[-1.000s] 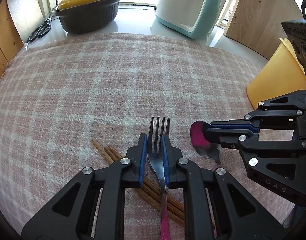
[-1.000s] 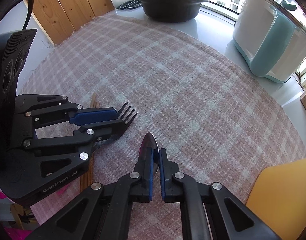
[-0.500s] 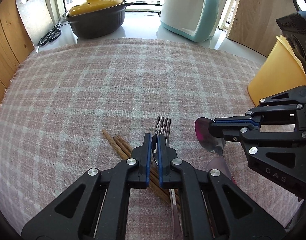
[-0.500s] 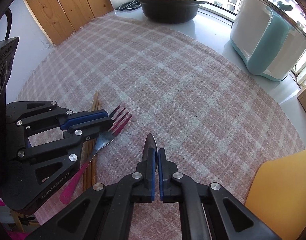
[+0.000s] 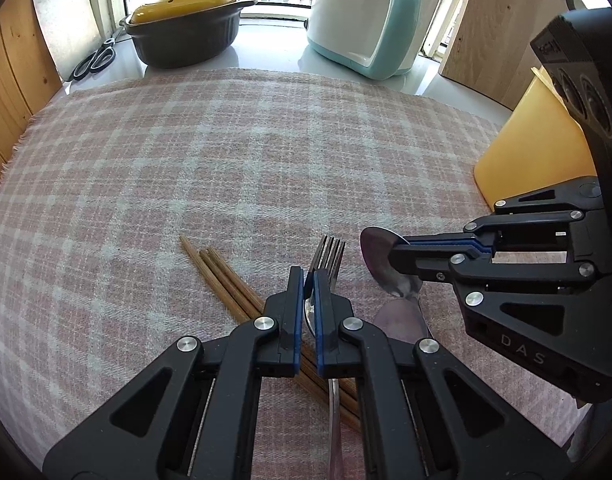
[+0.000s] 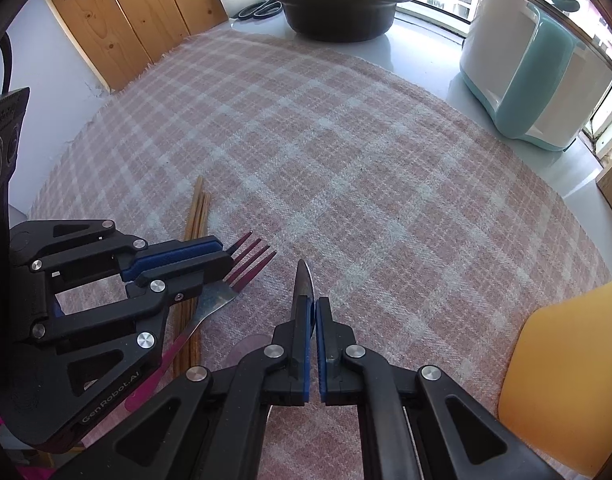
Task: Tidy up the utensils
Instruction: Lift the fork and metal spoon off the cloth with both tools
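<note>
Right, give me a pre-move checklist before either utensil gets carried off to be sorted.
1. Left gripper jaws shut on the fork: ok, pinched at the neck.
2. Right gripper jaws shut on the spoon: ok, held on edge.
3. Fork clear of the cloth: ok, tines raised in the right wrist view.
4. Fork clear of the chopsticks: cannot tell, its handle crosses above them.
5. Grippers apart from each other: ok, a gap shows between fork and spoon.
6. Path to the yellow container: cannot tell, its opening is out of view.
</note>
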Tool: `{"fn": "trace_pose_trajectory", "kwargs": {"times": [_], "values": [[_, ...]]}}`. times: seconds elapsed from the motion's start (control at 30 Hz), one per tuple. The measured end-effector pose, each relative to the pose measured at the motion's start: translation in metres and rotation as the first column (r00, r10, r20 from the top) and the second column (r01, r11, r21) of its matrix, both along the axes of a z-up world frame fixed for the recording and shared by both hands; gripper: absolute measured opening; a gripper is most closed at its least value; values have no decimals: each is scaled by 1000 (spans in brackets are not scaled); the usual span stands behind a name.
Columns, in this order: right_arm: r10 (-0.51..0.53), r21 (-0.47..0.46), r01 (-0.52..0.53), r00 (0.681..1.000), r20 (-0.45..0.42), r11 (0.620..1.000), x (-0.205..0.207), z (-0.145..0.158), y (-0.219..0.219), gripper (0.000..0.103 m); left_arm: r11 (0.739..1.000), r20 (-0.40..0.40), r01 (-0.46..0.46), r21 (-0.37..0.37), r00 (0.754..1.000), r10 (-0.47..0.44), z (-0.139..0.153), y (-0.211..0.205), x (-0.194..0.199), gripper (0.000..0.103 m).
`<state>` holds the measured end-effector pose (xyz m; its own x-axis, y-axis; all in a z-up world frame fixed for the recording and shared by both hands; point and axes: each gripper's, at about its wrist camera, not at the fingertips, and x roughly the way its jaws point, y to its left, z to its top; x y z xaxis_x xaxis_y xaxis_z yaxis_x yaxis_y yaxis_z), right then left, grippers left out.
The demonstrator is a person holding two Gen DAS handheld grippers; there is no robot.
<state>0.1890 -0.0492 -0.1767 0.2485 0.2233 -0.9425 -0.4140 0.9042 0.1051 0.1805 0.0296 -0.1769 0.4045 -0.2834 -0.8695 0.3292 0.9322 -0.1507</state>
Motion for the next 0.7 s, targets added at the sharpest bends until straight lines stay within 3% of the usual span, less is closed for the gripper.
{"fn": "trace_pose_trajectory", "kwargs": {"times": [0.7], "values": [[-13,11,13,1000,-19,1000,-2,-6,0,0,1000,-32,20,5,999,-20,-10,-11,-11,2]]}}
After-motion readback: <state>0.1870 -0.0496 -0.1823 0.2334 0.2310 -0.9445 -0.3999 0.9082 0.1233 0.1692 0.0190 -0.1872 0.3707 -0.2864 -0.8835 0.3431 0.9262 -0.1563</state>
